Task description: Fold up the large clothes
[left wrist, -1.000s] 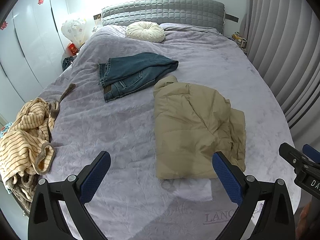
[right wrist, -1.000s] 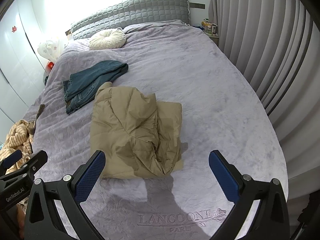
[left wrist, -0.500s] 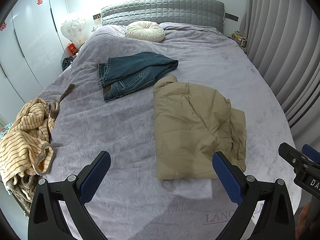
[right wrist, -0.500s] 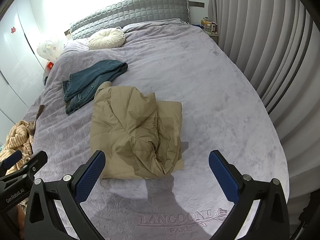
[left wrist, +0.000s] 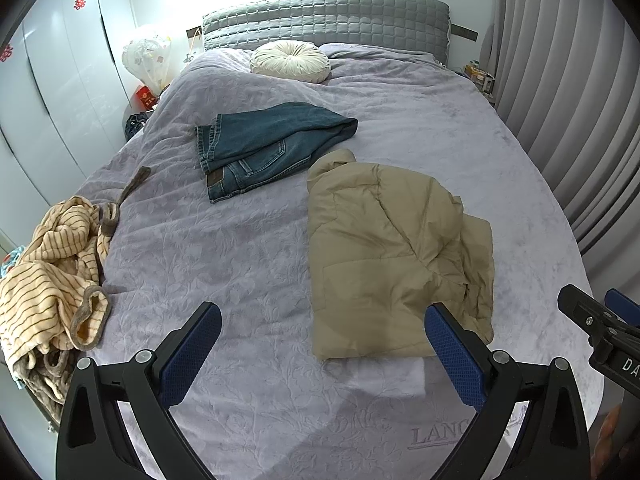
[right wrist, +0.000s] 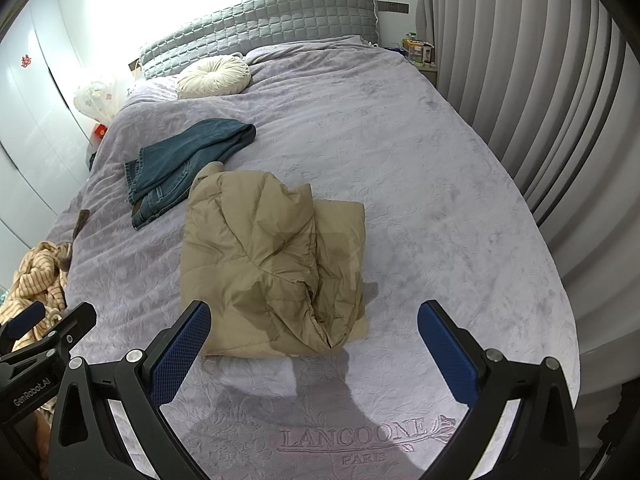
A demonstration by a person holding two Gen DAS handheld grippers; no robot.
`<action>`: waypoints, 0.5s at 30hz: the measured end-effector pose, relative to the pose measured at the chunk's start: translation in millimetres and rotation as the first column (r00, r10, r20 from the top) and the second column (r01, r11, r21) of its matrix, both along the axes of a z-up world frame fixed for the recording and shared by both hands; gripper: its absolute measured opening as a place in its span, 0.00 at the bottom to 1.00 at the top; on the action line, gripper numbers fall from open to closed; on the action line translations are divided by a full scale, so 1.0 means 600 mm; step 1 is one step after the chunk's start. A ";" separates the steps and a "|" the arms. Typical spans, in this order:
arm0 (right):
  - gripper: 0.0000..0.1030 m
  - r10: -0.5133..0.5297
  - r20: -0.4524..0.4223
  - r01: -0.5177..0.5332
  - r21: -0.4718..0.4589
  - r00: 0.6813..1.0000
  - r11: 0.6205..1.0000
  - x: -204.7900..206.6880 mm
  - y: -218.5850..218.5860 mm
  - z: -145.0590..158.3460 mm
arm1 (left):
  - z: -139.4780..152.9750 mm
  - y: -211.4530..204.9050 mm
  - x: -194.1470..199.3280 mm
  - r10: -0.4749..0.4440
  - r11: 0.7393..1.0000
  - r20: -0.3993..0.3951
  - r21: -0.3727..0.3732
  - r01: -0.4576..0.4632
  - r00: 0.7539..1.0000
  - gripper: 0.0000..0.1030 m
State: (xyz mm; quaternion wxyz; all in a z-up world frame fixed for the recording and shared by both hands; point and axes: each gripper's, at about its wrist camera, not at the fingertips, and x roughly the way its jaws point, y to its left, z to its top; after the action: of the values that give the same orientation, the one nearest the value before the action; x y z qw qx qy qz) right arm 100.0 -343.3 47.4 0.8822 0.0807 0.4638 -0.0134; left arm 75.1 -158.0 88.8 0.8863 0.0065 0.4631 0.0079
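both views nearly unchanged, beige jacket (left wrist: 394, 256) sits marginally lower in frame

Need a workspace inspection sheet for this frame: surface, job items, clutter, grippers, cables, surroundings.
Surface: bed with lilac bedspread, embossed logo at the near edge.
Job's things: tan puffer jacket folded into a block near the middle; jeans folded, just beyond it, apparently touching its collar; striped garment crumpled, unfolded, at the left edge.
Clutter: round cream cushion by the headboard.
Grippers: left gripper open, empty, above the near bedspread; right gripper open, empty, near the jacket's front edge.
Cables: nothing seen.
Surroundings: grey curtains on the right, white wardrobe doors on the left, nightstand with small bottles.
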 end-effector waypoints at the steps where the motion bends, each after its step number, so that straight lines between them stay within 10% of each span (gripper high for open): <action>1: 1.00 -0.001 0.000 0.001 0.000 1.000 1.000 -0.001 0.000 -0.001 | -0.001 0.001 0.000 -0.001 1.000 0.000 0.000 0.001 1.000 0.99; 15: 1.00 -0.002 -0.001 0.002 0.002 1.000 1.000 0.000 0.000 0.001 | -0.001 0.002 0.001 -0.004 1.000 -0.001 -0.001 0.004 1.000 0.99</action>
State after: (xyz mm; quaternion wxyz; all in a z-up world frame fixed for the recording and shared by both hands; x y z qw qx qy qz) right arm 99.9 -343.2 47.7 0.8818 0.0818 0.4643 -0.0137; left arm 75.6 -157.0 88.2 0.8860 0.0069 0.4637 0.0057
